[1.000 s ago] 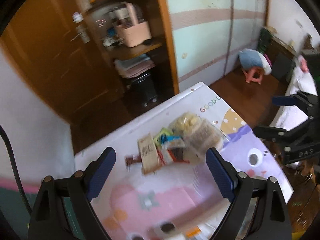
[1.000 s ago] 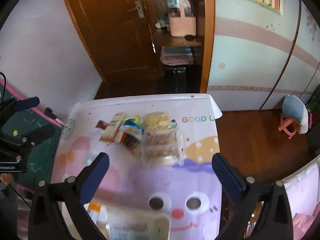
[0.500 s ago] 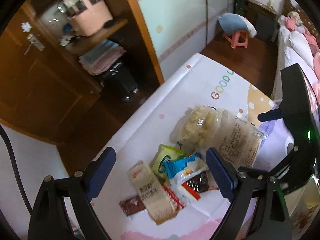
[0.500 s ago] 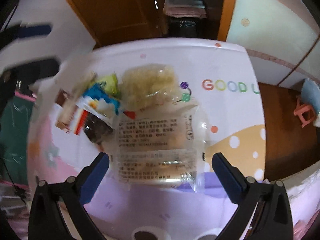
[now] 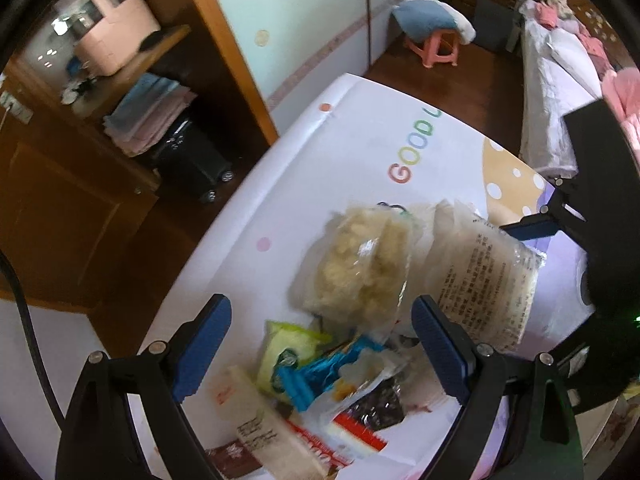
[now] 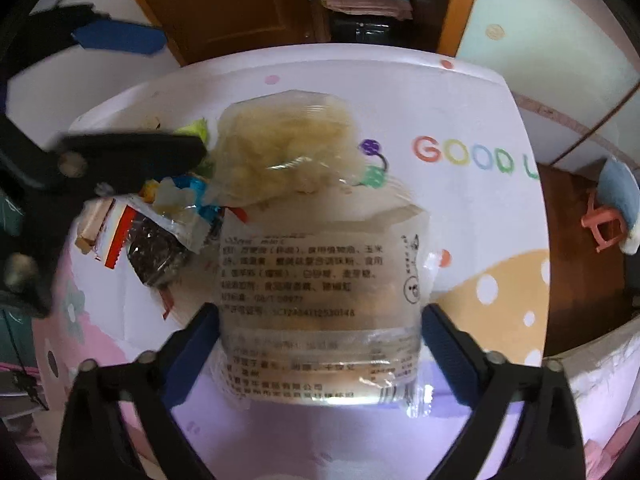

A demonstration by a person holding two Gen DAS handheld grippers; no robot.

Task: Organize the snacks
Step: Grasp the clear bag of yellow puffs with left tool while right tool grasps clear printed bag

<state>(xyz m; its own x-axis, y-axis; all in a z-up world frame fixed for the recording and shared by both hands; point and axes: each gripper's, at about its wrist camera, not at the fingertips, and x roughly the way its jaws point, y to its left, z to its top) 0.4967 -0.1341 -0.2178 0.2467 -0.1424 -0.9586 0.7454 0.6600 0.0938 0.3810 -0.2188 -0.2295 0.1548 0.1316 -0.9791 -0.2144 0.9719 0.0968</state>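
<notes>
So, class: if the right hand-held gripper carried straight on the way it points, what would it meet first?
Most likely the clear printed snack bag, which lies between the right hand-held gripper fingers, on the table; depth is uncertain.

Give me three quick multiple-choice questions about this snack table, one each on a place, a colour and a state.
1. Where is the big clear bag with printed text?
A. Between the right gripper's fingers
B. On the floor
C. On the shelf

2. What colour are the finger pads?
A. Red
B. Blue
C. Yellow

3. How are the left gripper's fingers?
A. Clamped on a packet
B. Spread wide, holding nothing
C. Out of sight

Answers: 1 A, the bag lies between both pads; 2 B, both pads show blue; 3 B, wide gap above the snack pile.
</notes>
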